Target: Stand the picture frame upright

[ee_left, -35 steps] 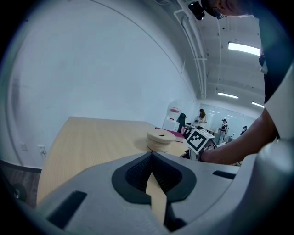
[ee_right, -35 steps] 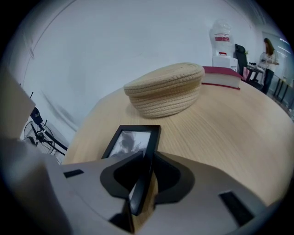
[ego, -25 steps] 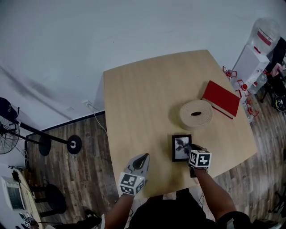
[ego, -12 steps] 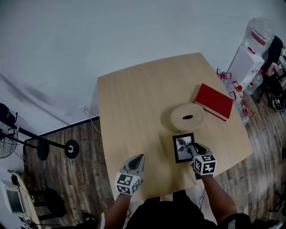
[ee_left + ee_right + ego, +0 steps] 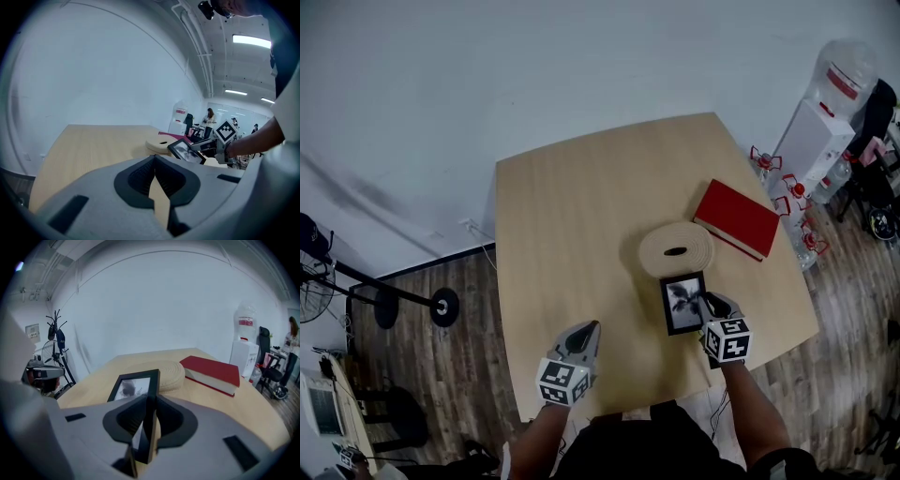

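Frame (image 5: 682, 302) edge inside right gripper (image 5: 709, 306)

Black picture frame (image 5: 683, 303), grey tree photo, tilted face-up near the front edge of the table (image 5: 572, 234)

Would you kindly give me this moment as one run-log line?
right gripper: shut on frame edge | frame: tilted, not yet upright | left gripper: shut, empty, above table
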Motion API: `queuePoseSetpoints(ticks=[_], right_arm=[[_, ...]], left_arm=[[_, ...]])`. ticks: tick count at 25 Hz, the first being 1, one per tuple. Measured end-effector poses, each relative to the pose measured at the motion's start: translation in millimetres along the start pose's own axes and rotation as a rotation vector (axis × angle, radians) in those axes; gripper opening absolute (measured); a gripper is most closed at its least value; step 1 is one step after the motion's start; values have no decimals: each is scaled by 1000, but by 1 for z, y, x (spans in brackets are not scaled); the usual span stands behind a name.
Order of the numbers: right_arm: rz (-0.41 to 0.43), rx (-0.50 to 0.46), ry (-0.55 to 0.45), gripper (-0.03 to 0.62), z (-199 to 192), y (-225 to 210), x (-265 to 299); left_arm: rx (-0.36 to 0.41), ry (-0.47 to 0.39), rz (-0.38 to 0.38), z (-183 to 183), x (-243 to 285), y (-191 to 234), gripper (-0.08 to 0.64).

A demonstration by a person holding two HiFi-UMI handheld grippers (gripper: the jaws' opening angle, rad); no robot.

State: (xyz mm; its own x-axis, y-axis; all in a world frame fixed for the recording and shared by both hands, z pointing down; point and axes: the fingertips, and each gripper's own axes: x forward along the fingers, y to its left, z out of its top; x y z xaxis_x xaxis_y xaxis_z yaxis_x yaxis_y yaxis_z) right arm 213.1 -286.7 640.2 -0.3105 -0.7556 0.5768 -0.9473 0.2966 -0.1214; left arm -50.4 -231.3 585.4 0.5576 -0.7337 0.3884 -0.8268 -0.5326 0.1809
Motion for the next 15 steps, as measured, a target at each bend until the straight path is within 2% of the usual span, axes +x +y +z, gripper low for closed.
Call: queuePoseSetpoints(ticks=[6, 15], right_arm=[[27, -10, 18, 67, -6, -20, 11], [49, -11, 80, 66, -20, -28, 33]], left_arm=[[-6, 10, 30, -3, 10, -15, -5], [-26, 28, 77, -15, 14, -23, -5]])
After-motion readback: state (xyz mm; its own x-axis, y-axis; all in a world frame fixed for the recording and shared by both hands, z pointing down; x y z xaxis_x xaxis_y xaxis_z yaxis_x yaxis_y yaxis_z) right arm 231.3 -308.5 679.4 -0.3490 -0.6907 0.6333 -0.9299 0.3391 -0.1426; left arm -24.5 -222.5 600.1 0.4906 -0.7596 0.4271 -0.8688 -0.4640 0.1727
